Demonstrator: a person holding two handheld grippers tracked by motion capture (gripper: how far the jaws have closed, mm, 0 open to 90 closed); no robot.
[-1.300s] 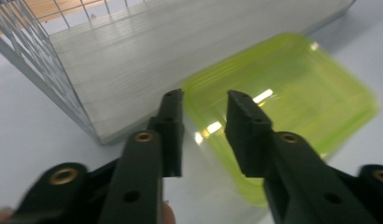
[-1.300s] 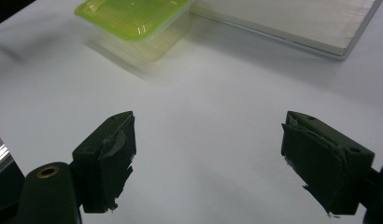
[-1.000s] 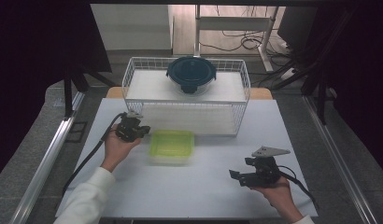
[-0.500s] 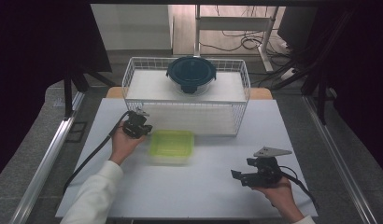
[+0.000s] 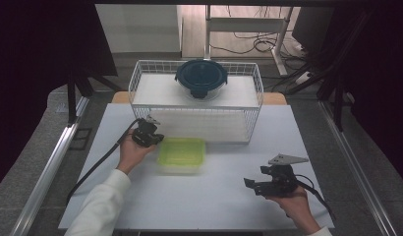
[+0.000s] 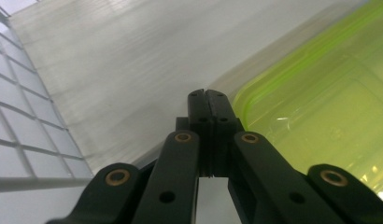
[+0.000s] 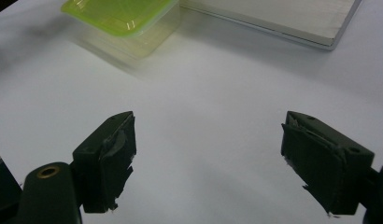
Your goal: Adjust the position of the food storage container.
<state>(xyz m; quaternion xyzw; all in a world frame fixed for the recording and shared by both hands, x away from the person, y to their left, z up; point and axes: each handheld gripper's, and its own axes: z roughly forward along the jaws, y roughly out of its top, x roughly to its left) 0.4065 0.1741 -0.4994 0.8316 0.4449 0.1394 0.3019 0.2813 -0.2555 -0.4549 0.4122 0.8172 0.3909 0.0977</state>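
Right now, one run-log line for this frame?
left gripper: shut, empty, at left edge of green-lidded box | right gripper: open, empty, over table | wire basket: holds lidded bowl

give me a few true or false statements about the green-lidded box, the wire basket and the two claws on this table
1. The left claw is shut, with nothing between its jaws. True.
2. The right claw grips the green-lidded box. False: its jaws stand open over bare table, apart from the box.
3. The dark round lidded bowl sits in the wire basket. True.
4. The green-lidded box lies inside the wire basket. False: it rests on the white table in front of the basket.
5. The left claw is at the box's left edge. True, though whether it touches the box cannot be told.
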